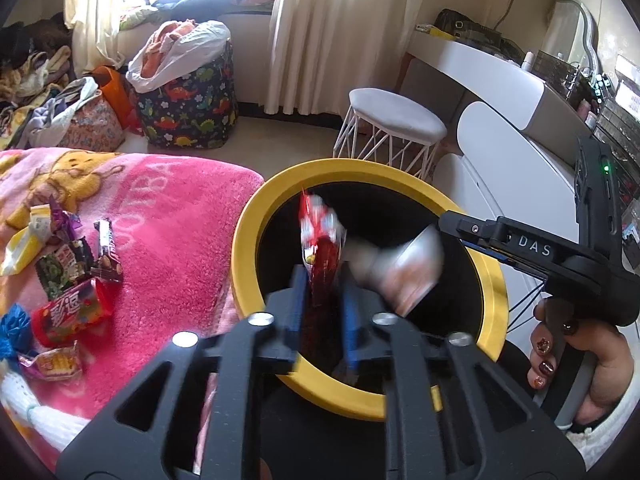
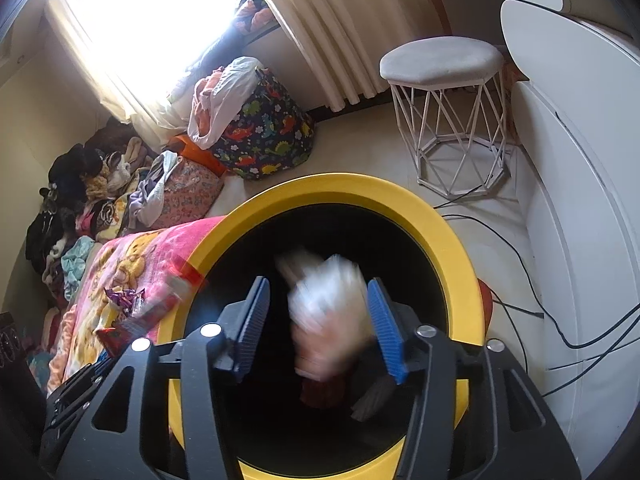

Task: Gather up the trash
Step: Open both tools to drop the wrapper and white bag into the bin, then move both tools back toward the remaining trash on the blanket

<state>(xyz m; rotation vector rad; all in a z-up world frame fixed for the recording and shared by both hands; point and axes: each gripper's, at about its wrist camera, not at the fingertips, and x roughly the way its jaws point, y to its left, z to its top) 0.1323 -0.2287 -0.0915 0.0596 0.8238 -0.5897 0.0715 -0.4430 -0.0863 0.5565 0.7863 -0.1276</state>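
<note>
Deposit step, by my reading. The left tool (image 1: 322, 308) pinches a red wrapper (image 1: 320, 236) over the yellow-rimmed bin (image 1: 244, 240); next it must spread. The right tool (image 2: 320, 320) stands spread, a blurred white wrapper (image 2: 332, 296) between its fingers. More wrappers (image 1: 72, 272) lie on the pink blanket (image 1: 172, 216) left of the bin.

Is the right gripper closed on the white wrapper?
No, the right gripper is open, and the blurred white wrapper falls free between its fingers.

Right gripper (image 2: 318, 320) spread wide over the yellow-rimmed round black bin (image 2: 460, 248). A blurred white crinkled wrapper (image 2: 328, 300) sits between its blue pads (image 2: 386, 332), not touching. Pink blanket (image 2: 132, 256) at nine o'clock.
</note>
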